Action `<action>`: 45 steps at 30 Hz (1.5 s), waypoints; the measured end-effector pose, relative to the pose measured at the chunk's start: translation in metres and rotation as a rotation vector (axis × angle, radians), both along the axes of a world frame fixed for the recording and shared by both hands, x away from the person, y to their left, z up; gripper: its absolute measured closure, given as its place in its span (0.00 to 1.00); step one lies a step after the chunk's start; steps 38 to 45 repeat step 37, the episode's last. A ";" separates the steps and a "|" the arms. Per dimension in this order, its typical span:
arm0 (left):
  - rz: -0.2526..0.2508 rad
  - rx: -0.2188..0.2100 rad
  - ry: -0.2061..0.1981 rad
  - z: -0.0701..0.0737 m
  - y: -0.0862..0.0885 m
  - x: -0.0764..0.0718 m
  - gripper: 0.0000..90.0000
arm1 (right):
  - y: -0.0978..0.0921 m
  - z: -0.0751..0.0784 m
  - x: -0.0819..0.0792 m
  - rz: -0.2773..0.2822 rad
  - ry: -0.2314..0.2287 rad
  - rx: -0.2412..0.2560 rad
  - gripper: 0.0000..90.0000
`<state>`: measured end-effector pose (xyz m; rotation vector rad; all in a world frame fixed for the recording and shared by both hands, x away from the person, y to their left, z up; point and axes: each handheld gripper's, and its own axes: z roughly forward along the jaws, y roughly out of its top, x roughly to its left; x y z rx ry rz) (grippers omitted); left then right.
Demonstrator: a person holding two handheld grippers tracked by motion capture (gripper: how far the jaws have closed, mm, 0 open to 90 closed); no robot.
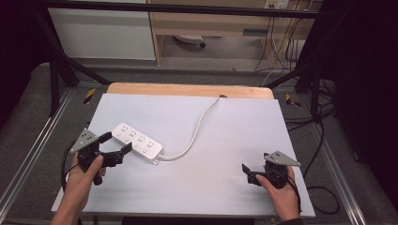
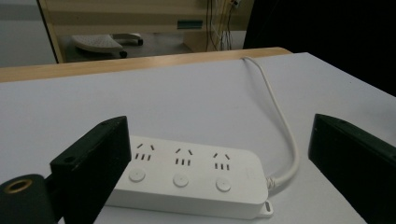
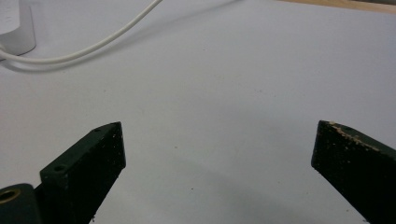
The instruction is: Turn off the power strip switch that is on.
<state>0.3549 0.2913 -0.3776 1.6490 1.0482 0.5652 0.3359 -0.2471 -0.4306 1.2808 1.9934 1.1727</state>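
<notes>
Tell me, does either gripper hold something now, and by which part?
Nothing is held. The left gripper is open, its fingers beside the white power strip without closing on it. The right gripper is open over the bare table.

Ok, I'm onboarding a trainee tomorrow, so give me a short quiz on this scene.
1. True or false: the left gripper is shut on the power strip.
2. Which is nearer the strip? A) left gripper B) right gripper
3. Fill in: the strip's cord runs off the table's ___ edge.

Key: 1 false, its jaws are open with the strip between them in the left gripper view; 2 A; 3 far.
</notes>
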 end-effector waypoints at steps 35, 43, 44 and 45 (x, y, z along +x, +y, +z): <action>-0.038 0.123 0.114 -0.042 0.013 -0.026 0.07 | 0.001 -0.009 0.006 -0.039 0.029 -0.040 0.04; -0.043 0.125 0.112 -0.041 0.008 -0.025 0.07 | 0.002 -0.015 0.011 -0.059 0.066 -0.067 0.04; -0.043 0.125 0.112 -0.041 0.008 -0.025 0.07 | 0.002 -0.015 0.011 -0.059 0.066 -0.067 0.04; -0.043 0.125 0.112 -0.041 0.008 -0.025 0.07 | 0.002 -0.015 0.011 -0.059 0.066 -0.067 0.04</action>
